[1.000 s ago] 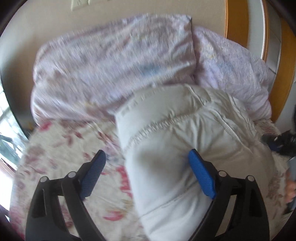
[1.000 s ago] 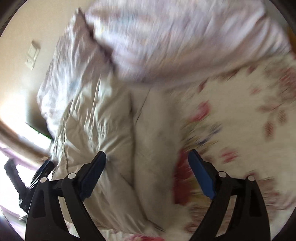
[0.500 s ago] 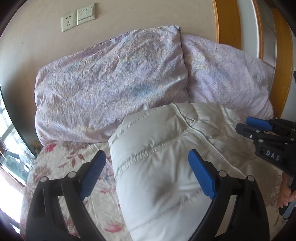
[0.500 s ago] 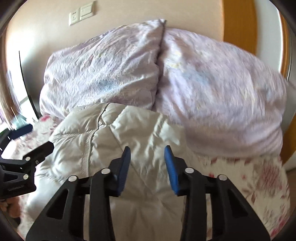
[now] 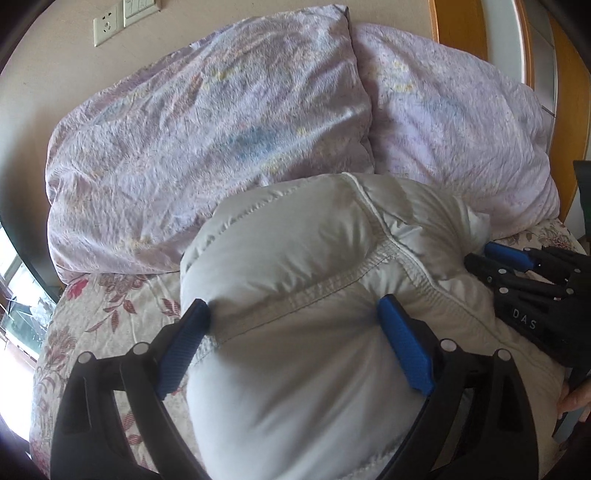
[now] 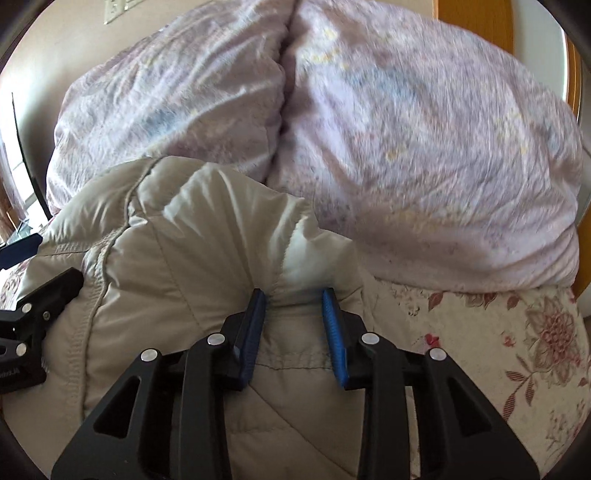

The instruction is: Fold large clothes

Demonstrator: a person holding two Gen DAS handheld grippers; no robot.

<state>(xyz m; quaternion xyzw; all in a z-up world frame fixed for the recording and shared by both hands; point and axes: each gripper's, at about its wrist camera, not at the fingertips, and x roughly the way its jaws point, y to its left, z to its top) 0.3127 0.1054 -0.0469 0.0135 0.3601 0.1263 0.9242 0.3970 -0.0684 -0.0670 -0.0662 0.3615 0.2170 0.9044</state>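
**Puffy jacket, mid-fold: both grippers on the bundle**

Step in hand (my read): compacting/holding a folded padded jacket (image 5: 314,295) on the bed, lower centre of both views, its far edge butted against the pillows.

- L gripper (image 5: 295,325): jaws spread wide, straddling the jacket's near-left bulge; left pad at the bundle's side edge, right pad pressed into a dent by a stitched seam. Not clamped on cloth.
- R gripper (image 6: 295,306): jaws drawn close, pinching a gathered ridge of jacket fabric lower centre of its frame; puckers fanned out from the pinch. In the L view it showed at right edge, low on the bundle's far-right end.

Next move, prob.: L needs to close on a real edge or press flat, then both carry the fold over w/o letting trapped air spring it open.

Materials/shapes:
- Jacket: off-white, smooth shell, quilted, thick & rounded; corded seams, elasticated gather. Likely slippery, springy.
- Pillows (image 5: 207,129): two, pale lilac, crinkled cotton-like, upper half of frame.
- Bedsheet (image 6: 517,350): cream w/ red-pink flower print, flat.
- Wall socket (image 5: 105,27) upper left; wooden headboard (image 5: 458,29) upper right.
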